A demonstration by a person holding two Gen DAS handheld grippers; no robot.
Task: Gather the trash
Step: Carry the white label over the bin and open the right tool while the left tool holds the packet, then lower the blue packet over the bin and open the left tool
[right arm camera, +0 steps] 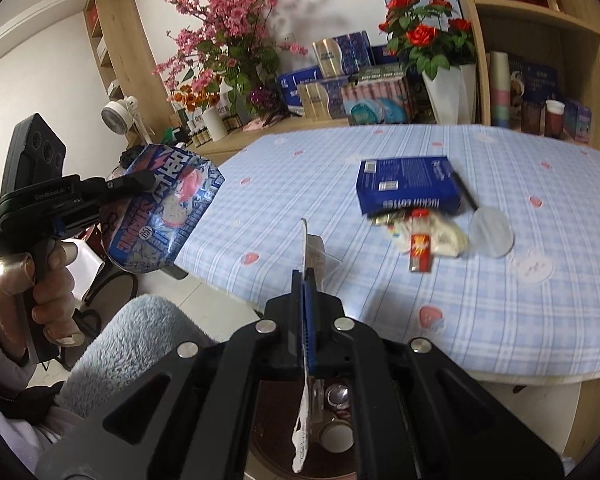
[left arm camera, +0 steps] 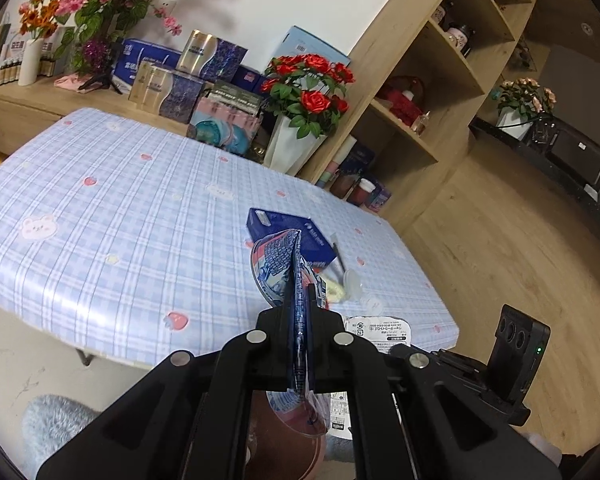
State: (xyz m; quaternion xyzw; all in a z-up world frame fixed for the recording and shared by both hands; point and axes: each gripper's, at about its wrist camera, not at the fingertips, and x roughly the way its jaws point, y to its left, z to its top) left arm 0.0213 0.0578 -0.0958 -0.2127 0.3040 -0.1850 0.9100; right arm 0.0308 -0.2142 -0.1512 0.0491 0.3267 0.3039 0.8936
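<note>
Now left gripper (left arm camera: 298, 312) clamps blue snack wrapper (left arm camera: 278, 264), right gripper (right arm camera: 309, 292) pinches white label sheet (right arm camera: 305, 248); blue box (right arm camera: 408, 190) on table (right arm camera: 500, 320)

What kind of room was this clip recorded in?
Probably a home living or dining room: a table under a blue checked tablecloth, light wooden built-in shelves, and a white vase of red artificial roses.

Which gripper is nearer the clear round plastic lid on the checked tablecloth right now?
Right, probably. The right gripper, shut on a white sheet, is at the near edge of the table facing the lid; the left gripper, shut on a blue foil wrapper, hangs beyond its corner.
</note>
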